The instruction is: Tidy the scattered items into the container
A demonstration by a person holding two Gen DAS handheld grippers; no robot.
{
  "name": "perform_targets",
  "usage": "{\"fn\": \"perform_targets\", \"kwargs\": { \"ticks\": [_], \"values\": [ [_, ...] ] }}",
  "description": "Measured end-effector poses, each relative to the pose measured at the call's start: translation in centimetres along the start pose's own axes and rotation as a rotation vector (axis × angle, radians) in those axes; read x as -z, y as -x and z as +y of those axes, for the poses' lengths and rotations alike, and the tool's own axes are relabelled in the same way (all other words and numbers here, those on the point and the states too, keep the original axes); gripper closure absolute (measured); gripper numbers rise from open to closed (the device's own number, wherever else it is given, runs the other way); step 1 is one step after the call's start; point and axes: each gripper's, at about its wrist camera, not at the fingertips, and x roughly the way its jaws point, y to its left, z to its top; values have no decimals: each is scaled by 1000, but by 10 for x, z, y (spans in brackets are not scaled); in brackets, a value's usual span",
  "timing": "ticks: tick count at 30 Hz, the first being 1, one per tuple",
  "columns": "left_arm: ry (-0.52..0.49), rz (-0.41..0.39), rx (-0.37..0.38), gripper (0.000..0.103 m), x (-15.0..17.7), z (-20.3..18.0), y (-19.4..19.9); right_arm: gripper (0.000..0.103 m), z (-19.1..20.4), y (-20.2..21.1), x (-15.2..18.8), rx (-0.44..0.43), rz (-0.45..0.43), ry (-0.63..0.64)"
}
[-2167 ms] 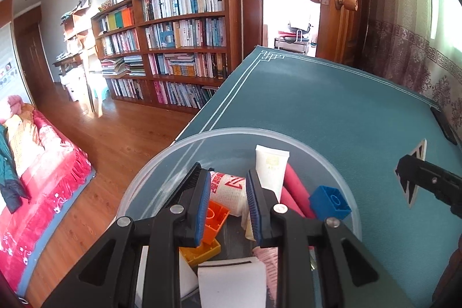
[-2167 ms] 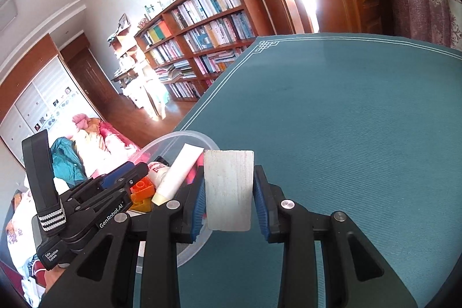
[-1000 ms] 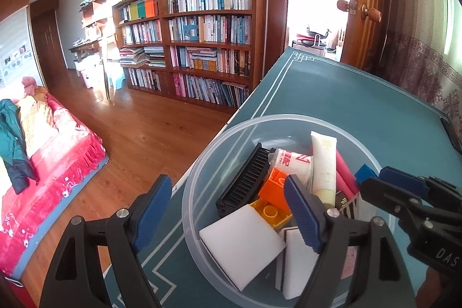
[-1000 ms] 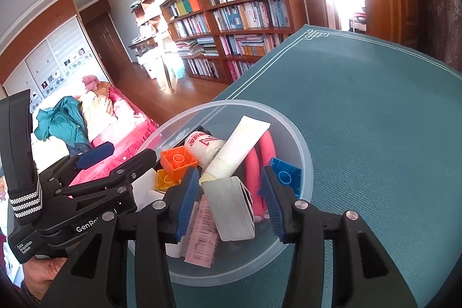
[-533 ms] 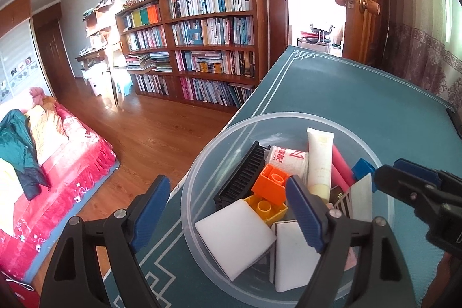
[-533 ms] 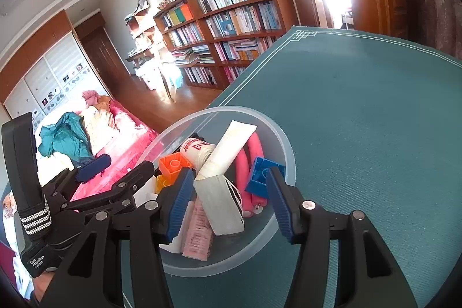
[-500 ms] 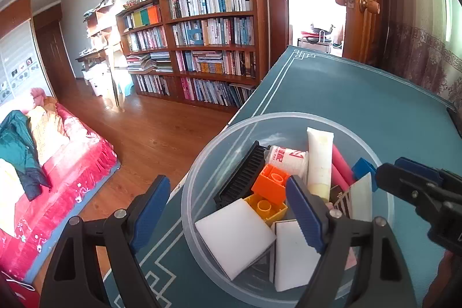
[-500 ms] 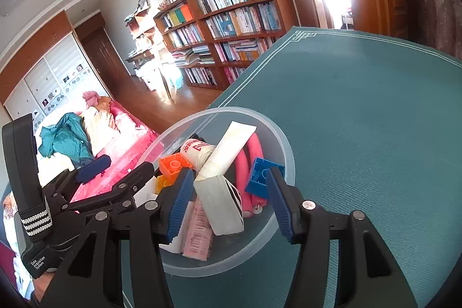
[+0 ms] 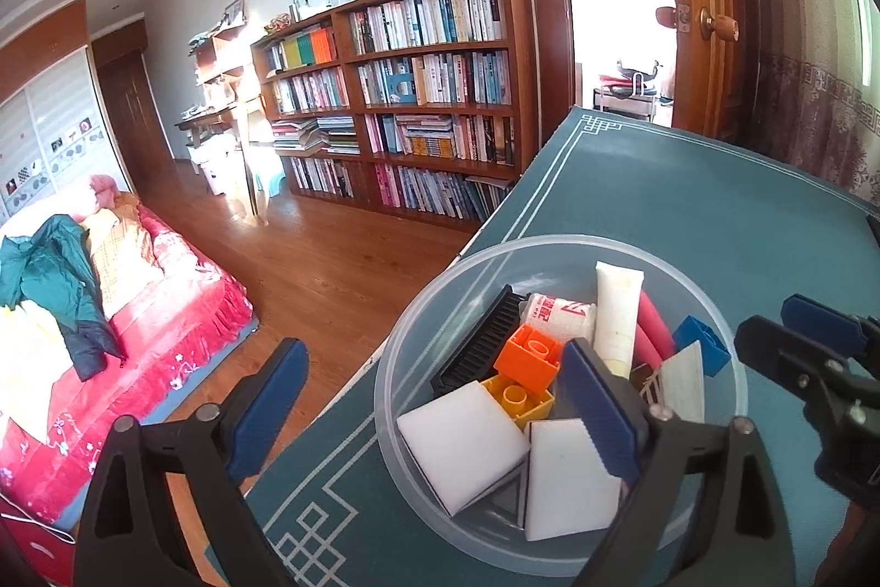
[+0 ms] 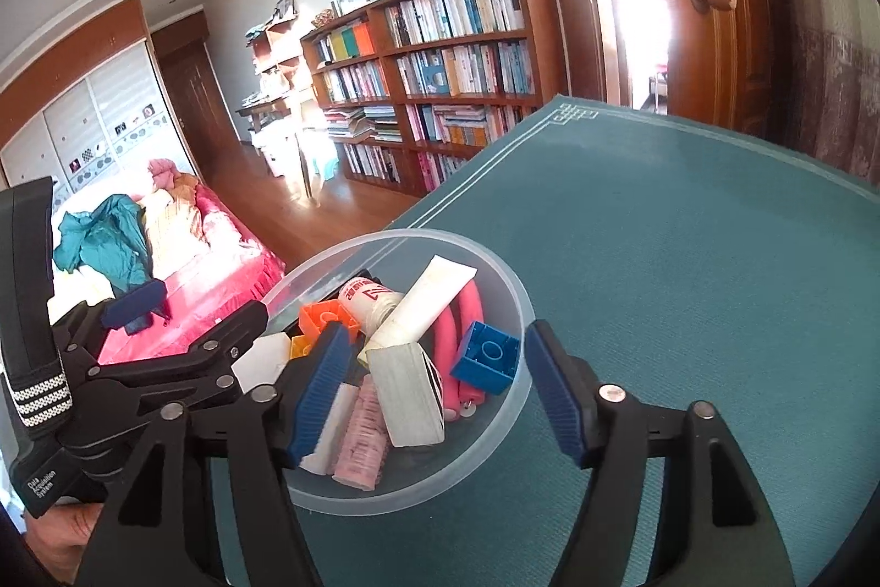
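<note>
Above the clear round plastic bowl (image 10: 511,295) both claws, left (image 9: 434,400) and right (image 10: 434,389), are held wide open, empty; remaining strays on the teal surface (image 10: 687,268) should be sought next.

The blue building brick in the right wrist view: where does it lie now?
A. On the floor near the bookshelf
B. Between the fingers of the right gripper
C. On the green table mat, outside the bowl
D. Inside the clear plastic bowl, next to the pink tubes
D: the blue building brick sits inside the clear plastic bowl, right beside the pink tubes, while the right gripper hangs open over the bowl, holding nothing.
</note>
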Motion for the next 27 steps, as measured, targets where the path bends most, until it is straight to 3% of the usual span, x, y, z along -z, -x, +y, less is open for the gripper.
{"fn": "perform_targets", "kwargs": {
  "ticks": [2,5,9,12,17,27],
  "values": [
    [16,-25,-5,0,0,3,6,17,7,4,0,39,-22,46],
    [34,-39,-19,0,-1,7,11,17,10,5,1,49,-19,73],
    [51,-27,-59,0,1,12,11,17,-1,1,5,5,0,19],
    [67,-23,-71,0,6,16,10,17,-17,-9,9,-85,57,-64],
    [93,-7,-65,0,17,22,9,17,-25,-25,20,-99,131,-100],
    [96,13,-75,0,24,25,6,17,-1,-25,23,-116,135,3]
  ]
}}
